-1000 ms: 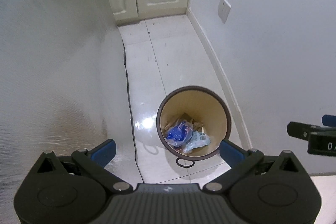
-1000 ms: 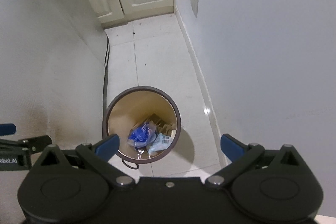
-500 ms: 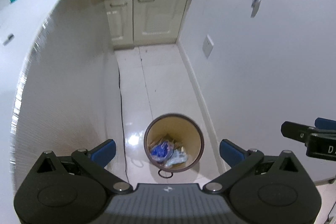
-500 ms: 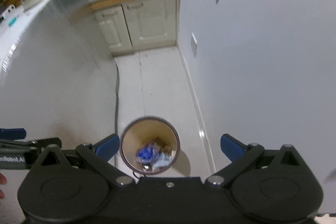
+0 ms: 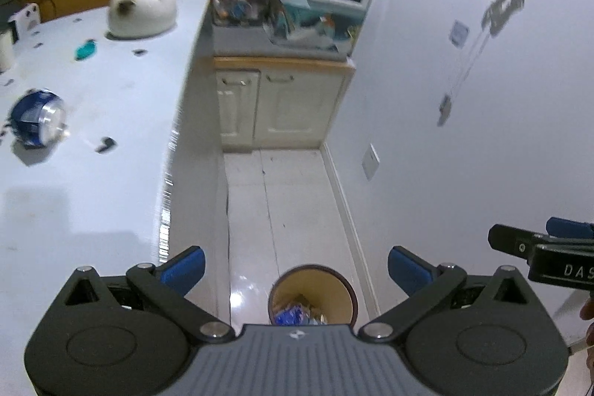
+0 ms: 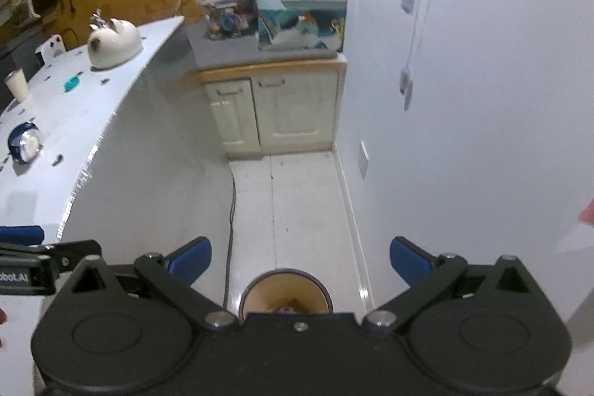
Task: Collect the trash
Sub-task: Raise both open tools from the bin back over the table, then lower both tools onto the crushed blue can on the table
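Observation:
A round brown-rimmed trash bin (image 5: 313, 292) stands on the tiled floor below, with blue and pale wrappers (image 5: 293, 315) inside; it also shows in the right wrist view (image 6: 285, 290). A crushed blue and silver can (image 5: 37, 118) lies on the white counter at the left, also in the right wrist view (image 6: 24, 143). My left gripper (image 5: 296, 266) is open and empty, high above the bin. My right gripper (image 6: 300, 257) is open and empty, also high above the bin.
The white counter (image 5: 92, 136) carries a white cat-shaped pot (image 5: 141, 10), a teal item (image 5: 86, 50), a paper cup (image 6: 16, 85) and small dark scraps. Cream cabinets (image 5: 282, 106) with clutter on top close the aisle's far end. A white wall (image 5: 464, 154) runs along the right.
Both grippers have risen and tilted up: the bin has shrunk and slid to the bottom of both views, and the counter top with the can has come into view. Both stay open.

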### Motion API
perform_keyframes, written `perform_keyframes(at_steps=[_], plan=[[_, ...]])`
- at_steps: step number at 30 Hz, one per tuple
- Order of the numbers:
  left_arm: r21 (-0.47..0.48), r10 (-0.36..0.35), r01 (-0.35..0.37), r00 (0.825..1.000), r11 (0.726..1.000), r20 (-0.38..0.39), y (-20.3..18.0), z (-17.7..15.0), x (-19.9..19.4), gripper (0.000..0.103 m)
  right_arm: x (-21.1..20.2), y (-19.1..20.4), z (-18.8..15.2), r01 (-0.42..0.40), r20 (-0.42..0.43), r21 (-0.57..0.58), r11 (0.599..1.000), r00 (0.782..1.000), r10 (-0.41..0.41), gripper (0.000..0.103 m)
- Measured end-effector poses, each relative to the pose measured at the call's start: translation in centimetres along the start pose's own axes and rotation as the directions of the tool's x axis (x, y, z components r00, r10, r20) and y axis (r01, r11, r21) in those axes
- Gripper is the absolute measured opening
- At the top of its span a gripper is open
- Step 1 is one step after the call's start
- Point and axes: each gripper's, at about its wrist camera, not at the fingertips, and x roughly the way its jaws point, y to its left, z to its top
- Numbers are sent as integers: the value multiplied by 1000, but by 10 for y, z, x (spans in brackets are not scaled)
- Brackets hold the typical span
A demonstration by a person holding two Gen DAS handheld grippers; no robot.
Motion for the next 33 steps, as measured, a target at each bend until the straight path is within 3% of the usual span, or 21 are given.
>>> perform_keyframes(at_steps=[20, 33], plan=[[-59, 67, -58, 984, 997, 166, 142, 26, -125, 103, -80, 146, 35, -69, 143, -55, 996, 987, 76, 103], [-95, 124, -104, 964, 990, 236, 248, 40, -168, 103, -101, 253, 44, -113, 210, -73, 991, 970, 126, 103]])
